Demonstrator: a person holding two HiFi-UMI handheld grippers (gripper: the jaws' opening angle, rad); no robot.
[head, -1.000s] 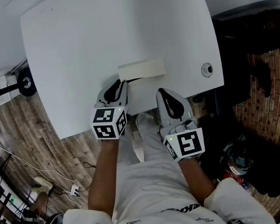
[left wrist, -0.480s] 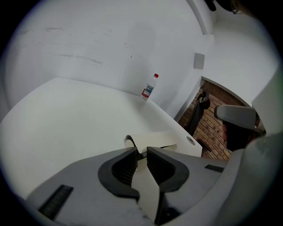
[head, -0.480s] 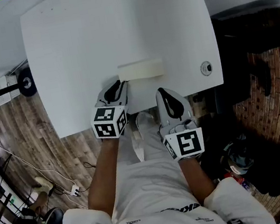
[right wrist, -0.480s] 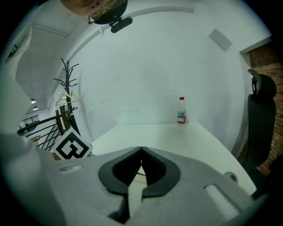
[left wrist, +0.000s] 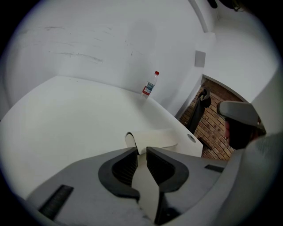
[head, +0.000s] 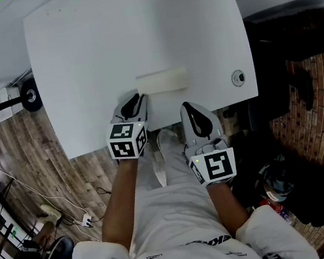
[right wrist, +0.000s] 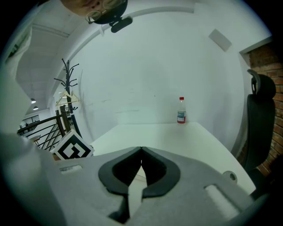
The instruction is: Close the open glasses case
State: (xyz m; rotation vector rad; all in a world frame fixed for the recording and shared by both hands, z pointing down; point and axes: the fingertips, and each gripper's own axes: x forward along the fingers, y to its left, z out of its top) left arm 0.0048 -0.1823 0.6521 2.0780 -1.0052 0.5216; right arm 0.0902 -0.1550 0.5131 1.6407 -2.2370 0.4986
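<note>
I am holding my left gripper [head: 137,102], barely open and empty, beside the mid-frame glasses case [head: 163,81], ready to press it closed. My right gripper [head: 189,110] is resting lower right, pinched together and out of the way.

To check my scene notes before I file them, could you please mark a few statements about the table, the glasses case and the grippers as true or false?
1. A bottle stands at the far edge of the table. True.
2. The right gripper holds the glasses case. False: its jaws are shut on nothing, away from the case.
3. The case lies just ahead of the left gripper. True.
4. The bottle has a blue cap. False: its cap is red.
</note>
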